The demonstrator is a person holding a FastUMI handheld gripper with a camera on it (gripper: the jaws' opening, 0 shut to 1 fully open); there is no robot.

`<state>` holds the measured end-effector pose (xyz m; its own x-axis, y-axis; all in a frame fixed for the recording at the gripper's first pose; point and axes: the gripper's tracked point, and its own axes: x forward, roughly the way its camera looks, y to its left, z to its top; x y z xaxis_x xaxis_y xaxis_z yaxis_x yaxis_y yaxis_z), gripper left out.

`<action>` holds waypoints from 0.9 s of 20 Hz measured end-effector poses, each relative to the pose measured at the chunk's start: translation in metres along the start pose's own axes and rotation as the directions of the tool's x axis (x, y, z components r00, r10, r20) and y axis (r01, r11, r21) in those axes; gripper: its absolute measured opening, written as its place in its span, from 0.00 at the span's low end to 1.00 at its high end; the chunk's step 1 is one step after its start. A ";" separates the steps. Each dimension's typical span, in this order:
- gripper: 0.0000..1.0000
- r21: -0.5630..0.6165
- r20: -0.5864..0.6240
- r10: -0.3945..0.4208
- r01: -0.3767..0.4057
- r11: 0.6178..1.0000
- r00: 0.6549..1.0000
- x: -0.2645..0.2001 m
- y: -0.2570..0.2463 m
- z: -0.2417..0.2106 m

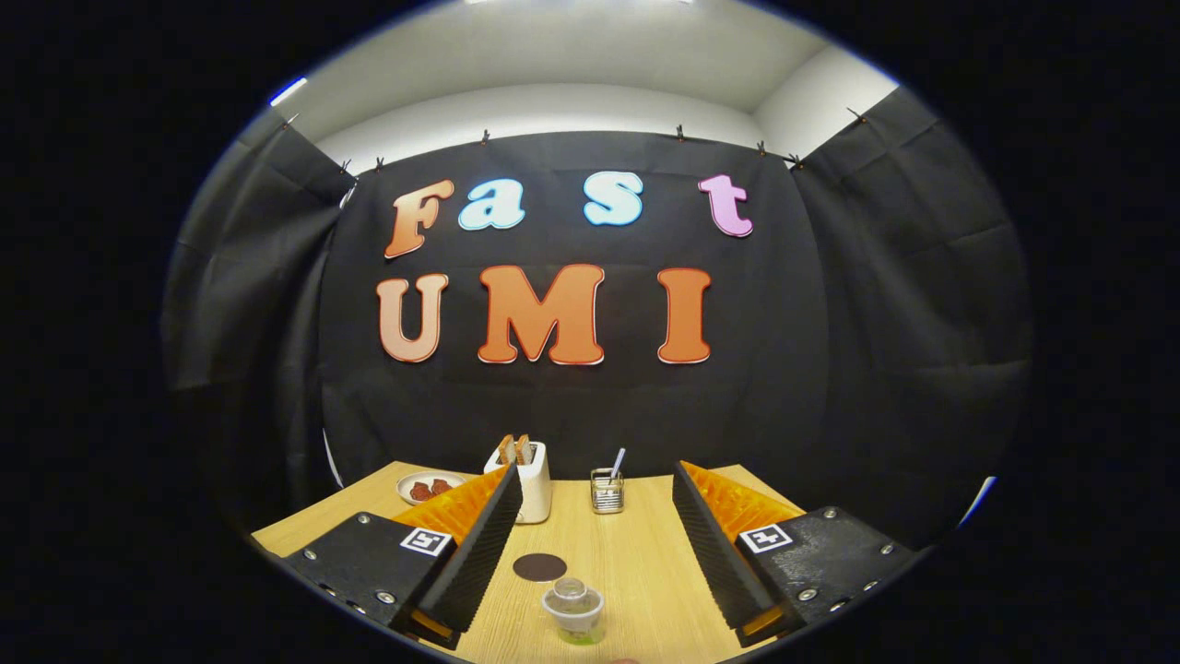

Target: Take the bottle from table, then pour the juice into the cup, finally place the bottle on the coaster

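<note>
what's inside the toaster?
Two toast slices stick up out of the toaster, which stands beyond the open gripper. Their lower parts are hidden in the slots.

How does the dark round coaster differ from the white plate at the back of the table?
The flat dark round coaster is bare and lies between the open tool's fingers; the white plate holds reddish food and sits beyond them, beside the white toaster. The coaster is dark, the plate pale. Both are round and rest flat on the wooden table.
</note>
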<state>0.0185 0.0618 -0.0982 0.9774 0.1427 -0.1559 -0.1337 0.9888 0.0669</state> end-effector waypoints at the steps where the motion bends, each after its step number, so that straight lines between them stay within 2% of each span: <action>1: 0.97 -0.003 -0.018 0.002 -0.002 1.000 1.000 0.002 0.002 -0.012; 9: 0.98 -0.016 -0.152 0.035 -0.038 0.999 0.988 0.011 0.018 -0.106; 18: 0.98 -0.009 -0.301 0.022 -0.025 1.000 0.953 0.008 0.017 -0.191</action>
<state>-0.0070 0.0883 -0.2865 0.8798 0.1708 -0.4437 -0.1599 0.9852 0.0620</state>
